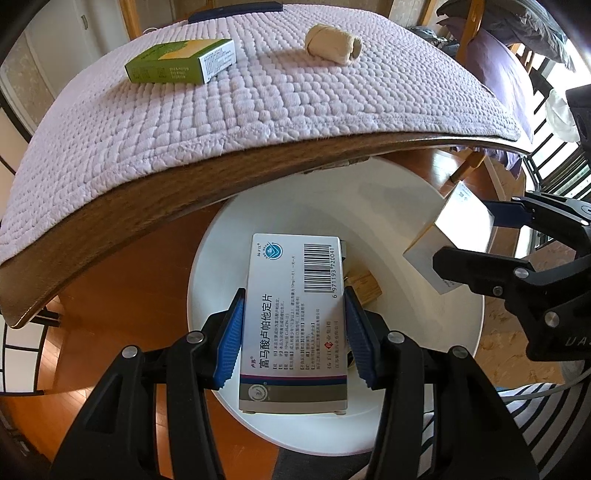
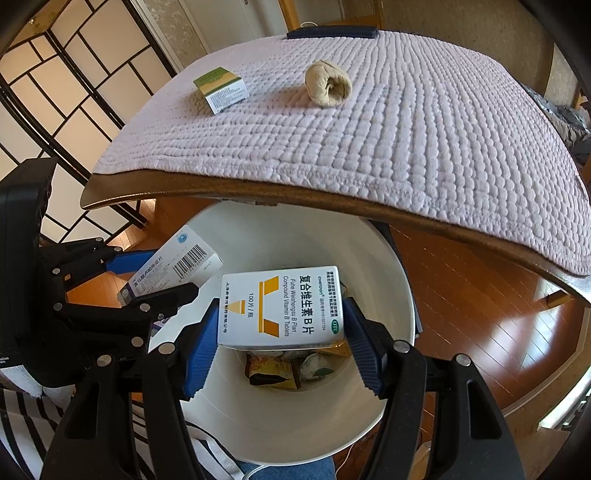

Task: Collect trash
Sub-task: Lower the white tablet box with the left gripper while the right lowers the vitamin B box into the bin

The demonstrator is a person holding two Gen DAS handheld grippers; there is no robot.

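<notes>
My left gripper [image 1: 293, 334] is shut on a long white medicine box with a barcode [image 1: 295, 314], held over the open white trash bin [image 1: 424, 206]. My right gripper [image 2: 280, 345] is shut on a white vitamin B box with yellow marks [image 2: 282, 306], also over the bin [image 2: 384, 258]. Each gripper shows in the other's view: the right gripper [image 1: 476, 238] with its box [image 1: 450, 236], the left gripper [image 2: 147, 273] with its box [image 2: 177, 262]. Wrappers [image 2: 273, 369] lie at the bin's bottom. A green box [image 1: 181, 61] and a beige roll [image 1: 334, 44] sit on the table.
The table is covered by a pale quilted mat [image 1: 184, 122] and its wooden edge [image 1: 147, 206] overhangs the bin's far side. A dark flat object [image 1: 236, 14] lies at the table's far edge. Wooden floor [image 2: 461, 295] surrounds the bin. A striped cloth [image 2: 22, 435] is at lower left.
</notes>
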